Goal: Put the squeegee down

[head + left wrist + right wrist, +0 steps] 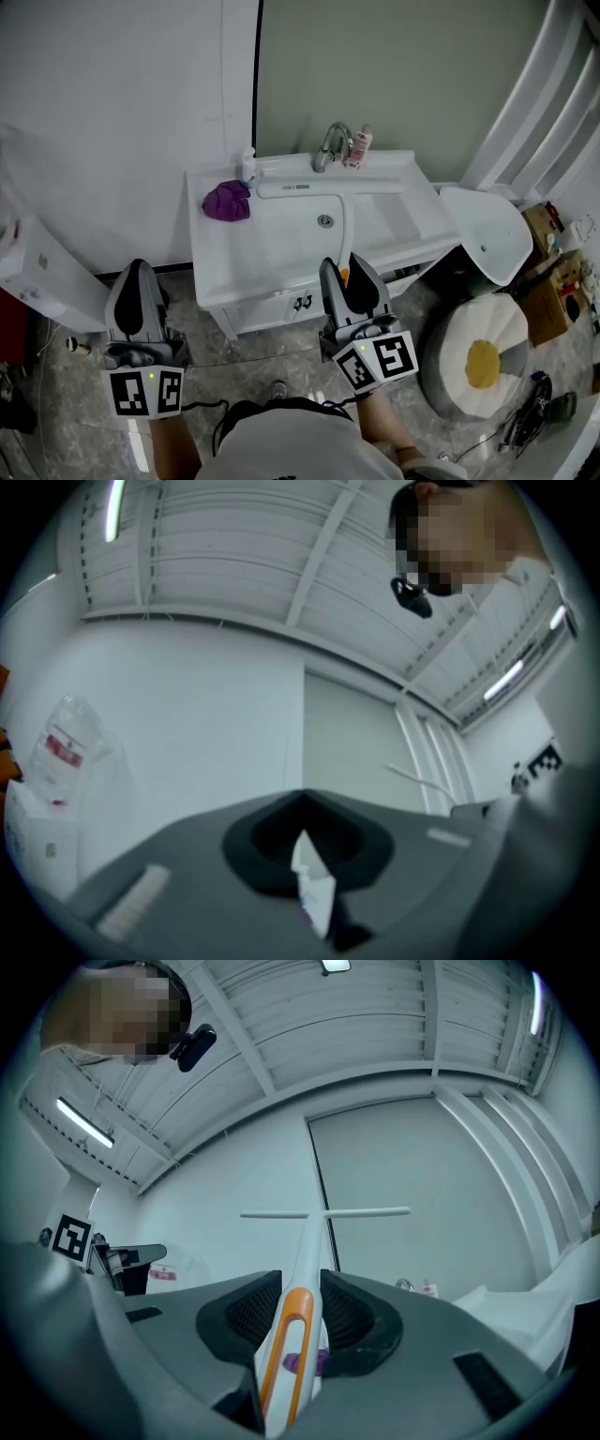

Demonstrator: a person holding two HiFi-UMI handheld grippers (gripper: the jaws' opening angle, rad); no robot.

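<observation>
Right gripper [350, 274] clamped on squeegee [344, 228] handle, blade at 12 o'clock over sink [281, 246]; next, likely: lower, release. Left gripper [139, 292] pinches white scrap [309, 874].

basin [281, 246] is mostly open in the front and middle, so there's room to come down there. the squeegee [330, 188] reaches out over it from the right gripper [352, 274], which is clamped on the handle, and the blade spans the back part. can't tell if it's touching.

back edge is crowded: purple cloth [227, 201] in the left corner, small bottle [248, 165] just beside it, then faucet [330, 147] and pink-capped tube [358, 148].

right side is tight, with a toilet lid [483, 234], round cushion [478, 361] and cardboard boxes [544, 281].

left gripper [139, 286], pinched on a white scrap [314, 883], hangs over bare floor [244, 361] between the sink cabinet and a white unit [42, 272].
</observation>
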